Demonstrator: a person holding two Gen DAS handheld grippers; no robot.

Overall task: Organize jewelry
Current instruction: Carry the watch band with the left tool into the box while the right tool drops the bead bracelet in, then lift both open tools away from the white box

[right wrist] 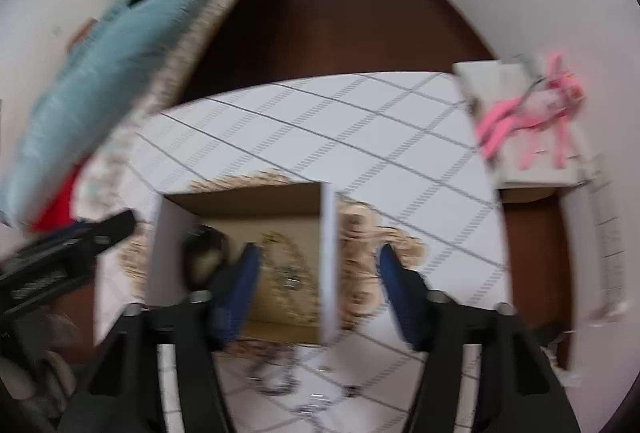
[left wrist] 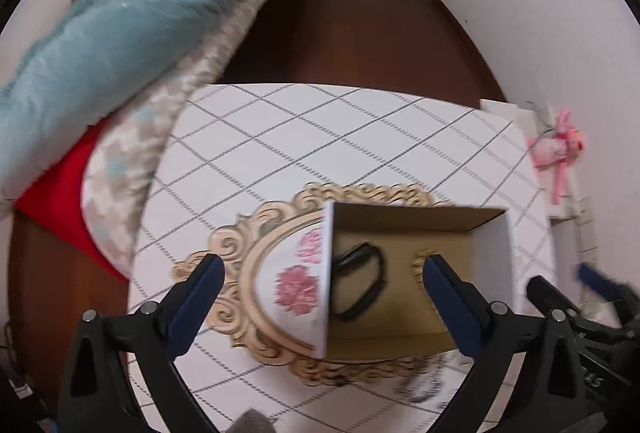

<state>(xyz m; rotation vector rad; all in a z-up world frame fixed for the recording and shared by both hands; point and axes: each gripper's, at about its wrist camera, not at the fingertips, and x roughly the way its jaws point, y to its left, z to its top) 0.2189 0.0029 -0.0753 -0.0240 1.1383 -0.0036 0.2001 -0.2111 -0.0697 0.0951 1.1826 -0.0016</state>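
Left gripper (left wrist: 324, 269): lower centre of left wrist view, fingers spread wide, nothing between them; left finger over the tray's scroll edge, right finger over the box interior.
Right gripper (right wrist: 316, 261): lower centre of right wrist view, blurred, fingers spread apart, holding nothing; left finger inside the box opening, right finger outside it, box's white right wall between the two.
Box (left wrist: 404, 229): open cardboard box, brown inside, white outside, centre-right of left view; sits on the tray.
Black bangle (left wrist: 360, 283): dark ring lying in the box, near its left wall.
Gold chain (right wrist: 286, 265): pale beaded strand on box floor, right of the bangle; detail too blurred.
Loose jewelry (right wrist: 276, 379): silvery pieces on the cloth below the box, bottom centre; type can't tell.
Tray (left wrist: 236, 237): oval, wooden scroll rim, white centre w/ pink flowers, under the box.
Tablecloth (left wrist: 320, 137): white w/ grey diamond grid, mid-frame.
Bedding (left wrist: 120, 45): blue blanket over patterned quilt, upper left.
Pink toy (right wrist: 536, 113): on white shelf, right edge.
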